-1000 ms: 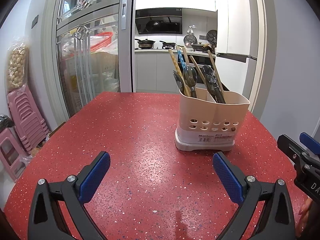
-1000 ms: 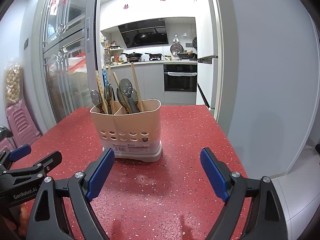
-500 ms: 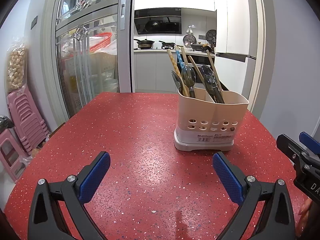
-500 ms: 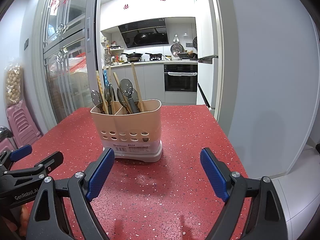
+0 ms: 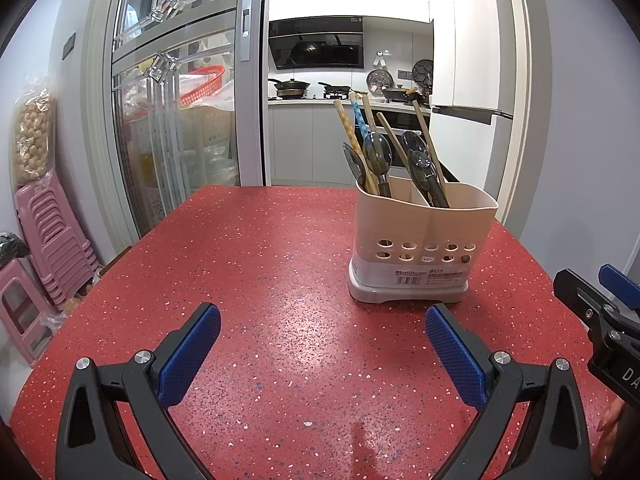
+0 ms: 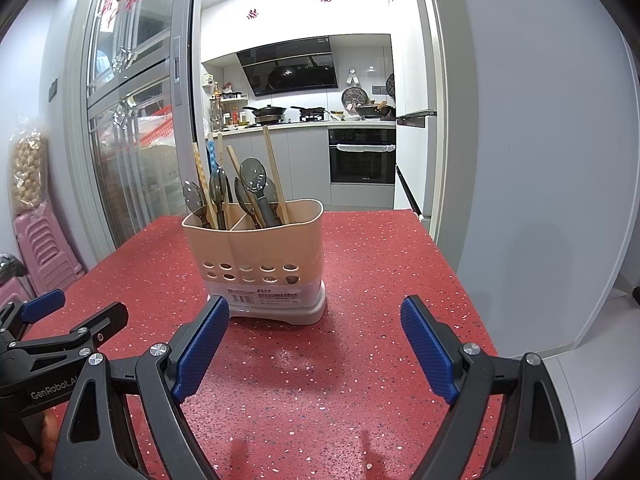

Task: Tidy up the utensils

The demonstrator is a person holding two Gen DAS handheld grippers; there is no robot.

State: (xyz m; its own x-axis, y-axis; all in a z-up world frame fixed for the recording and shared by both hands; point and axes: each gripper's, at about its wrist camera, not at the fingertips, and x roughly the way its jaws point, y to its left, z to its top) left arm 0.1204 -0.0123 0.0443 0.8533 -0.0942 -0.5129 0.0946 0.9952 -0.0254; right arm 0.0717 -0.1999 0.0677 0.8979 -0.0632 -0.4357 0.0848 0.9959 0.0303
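Observation:
A beige two-compartment utensil holder (image 5: pixel 420 252) (image 6: pixel 260 264) stands upright on the red speckled table (image 5: pixel 260 280) (image 6: pixel 380 272). Dark spoons (image 5: pixel 378 156) (image 6: pixel 254 178) and wooden chopsticks (image 5: pixel 348 128) (image 6: pixel 274 168) stick up out of both compartments. My left gripper (image 5: pixel 322 320) hovers low over the table, open and with nothing between its blue pads; the holder is ahead and to its right. My right gripper (image 6: pixel 314 312) is also open with nothing in it, just in front of the holder, whose base sits close to its left fingertip (image 6: pixel 208 328).
The table's right edge (image 6: pixel 460 272) drops beside a grey wall. Pink stacked stools (image 5: pixel 48 232) stand at the left, next to a glass sliding door (image 5: pixel 168 120). A kitchen counter with pans (image 6: pixel 304 116) lies behind the table. Each gripper shows at the other view's edge.

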